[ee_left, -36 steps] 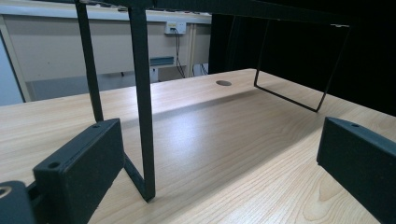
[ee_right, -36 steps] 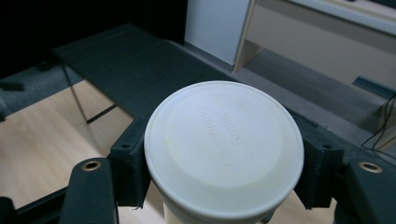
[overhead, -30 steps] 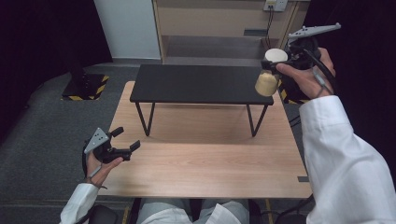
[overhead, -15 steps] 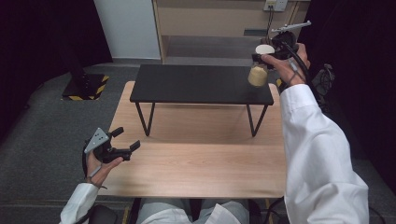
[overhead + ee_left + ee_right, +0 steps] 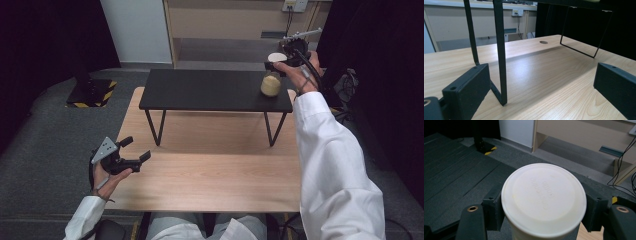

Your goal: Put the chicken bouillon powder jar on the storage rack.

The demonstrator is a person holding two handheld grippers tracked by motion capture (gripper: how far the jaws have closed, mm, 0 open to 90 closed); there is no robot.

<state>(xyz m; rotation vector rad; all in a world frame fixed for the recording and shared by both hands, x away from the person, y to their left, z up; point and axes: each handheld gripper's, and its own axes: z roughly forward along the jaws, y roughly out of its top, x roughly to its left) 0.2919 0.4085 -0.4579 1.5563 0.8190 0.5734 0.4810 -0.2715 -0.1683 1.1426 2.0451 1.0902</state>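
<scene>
A jar (image 5: 271, 82) of pale beige grains with a white lid (image 5: 543, 199) stands at the right end of the low black table (image 5: 200, 90). My right gripper (image 5: 278, 61) is shut on the lid, one jaw pressed to each side of it in the right gripper view. My left gripper (image 5: 136, 150) rests low over the wooden table's front left, open, nothing between its jaws. In the left gripper view its black jaws frame the bare wood (image 5: 544, 75) and a black table leg (image 5: 500, 52).
The wooden table (image 5: 210, 170) carries the low black table on thin wire legs (image 5: 272, 132). A cable hole (image 5: 543, 42) marks the wood. Behind are a wooden cabinet (image 5: 225, 20), wall sockets (image 5: 294, 5), and a yellow-striped black base (image 5: 92, 92) on the grey floor.
My right gripper carried the jar from beside the table's right edge forward and left, then down onto the black table top. The left gripper has stayed still.
</scene>
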